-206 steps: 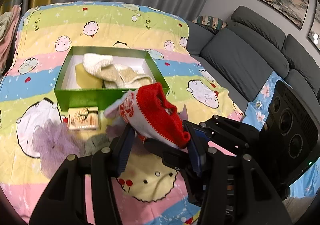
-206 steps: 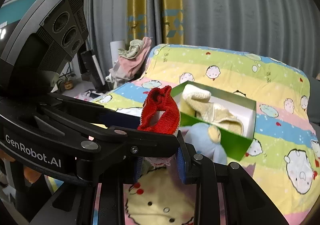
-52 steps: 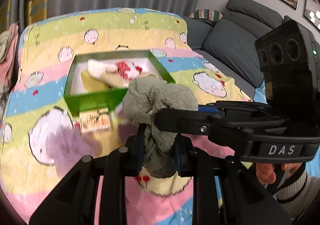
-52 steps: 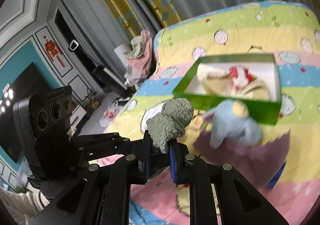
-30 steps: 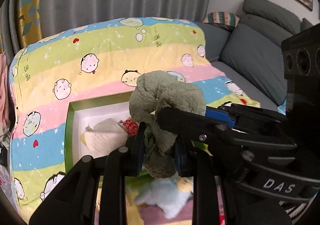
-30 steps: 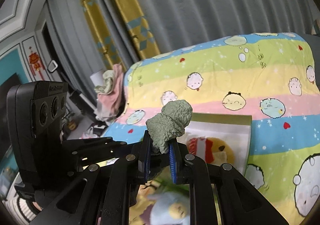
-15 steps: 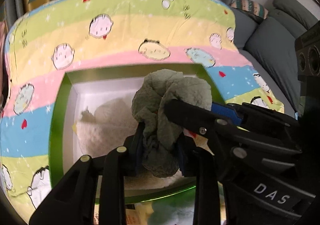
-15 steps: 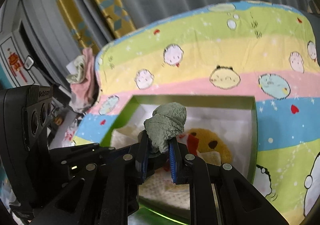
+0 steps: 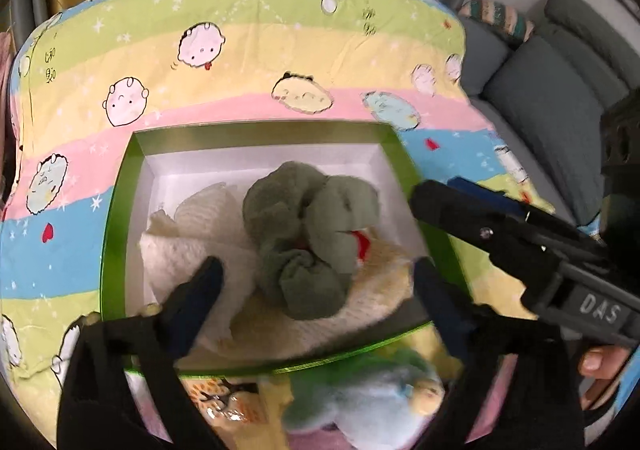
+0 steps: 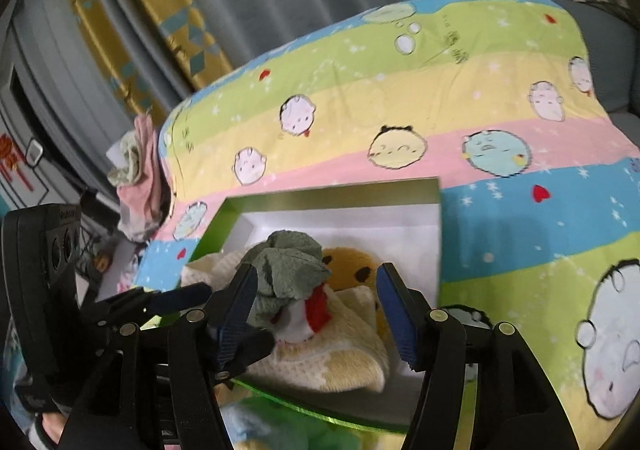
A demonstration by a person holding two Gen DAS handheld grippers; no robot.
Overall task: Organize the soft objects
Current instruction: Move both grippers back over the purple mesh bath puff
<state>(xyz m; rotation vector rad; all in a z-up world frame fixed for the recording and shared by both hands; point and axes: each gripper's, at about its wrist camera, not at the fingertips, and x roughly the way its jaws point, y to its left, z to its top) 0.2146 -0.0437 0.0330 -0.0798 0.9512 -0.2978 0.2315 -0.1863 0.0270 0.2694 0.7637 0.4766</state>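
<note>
A crumpled grey-green cloth (image 9: pixel 308 234) lies in the green box (image 9: pixel 116 209) on top of cream knitted cloths (image 9: pixel 192 250) and a red-and-white sock, mostly hidden under it. My left gripper (image 9: pixel 316 270) is open, its fingers on either side of the cloth and apart from it. My right gripper (image 10: pixel 316 290) is open too, over the same cloth (image 10: pixel 286 270) in the box (image 10: pixel 332 189). A yellow plush (image 10: pixel 352 262) sits in the box behind the cloth.
The box rests on a striped cartoon blanket (image 9: pixel 248 41). A light blue plush toy (image 9: pixel 372 402) and a small printed pack (image 9: pixel 216 398) lie just in front of the box. A grey sofa (image 9: pixel 560 89) is at the right. Clothes (image 10: pixel 140 153) hang at the left.
Both grippers have opened and let go of the grey-green cloth, which now lies in the box. Half a second ago both were shut on it above the box.
</note>
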